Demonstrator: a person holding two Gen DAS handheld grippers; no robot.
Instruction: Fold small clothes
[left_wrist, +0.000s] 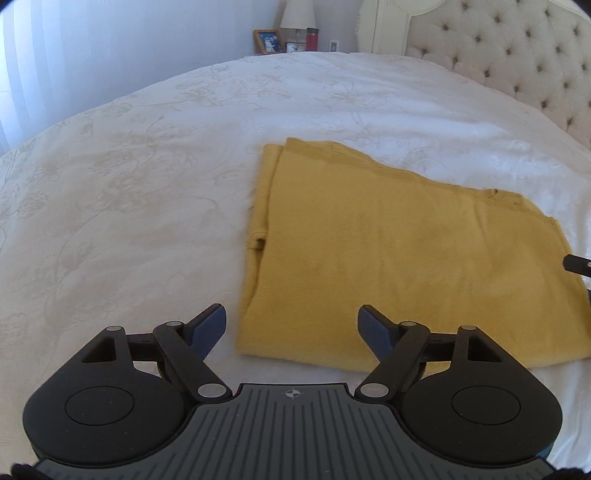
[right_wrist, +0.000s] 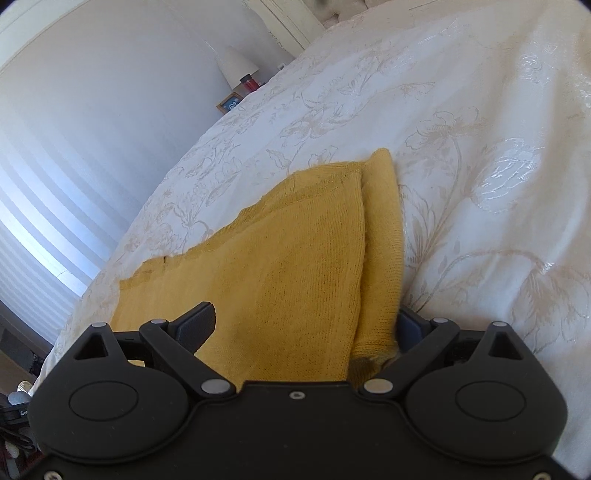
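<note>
Yellow garment, part-folded on the bed, lies ahead of the empty, spread left gripper; the right gripper straddles its edge, jaws apart. Next: pinching corners.

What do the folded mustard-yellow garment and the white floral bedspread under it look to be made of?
Folded mustard-yellow garment: apparently a fine knit, matte; rows of small loops show in the right wrist view.
White floral bedspread: woven, probably damask or jacquard; its raised flower pattern shines against a duller ground. The fibre cannot be told.
</note>
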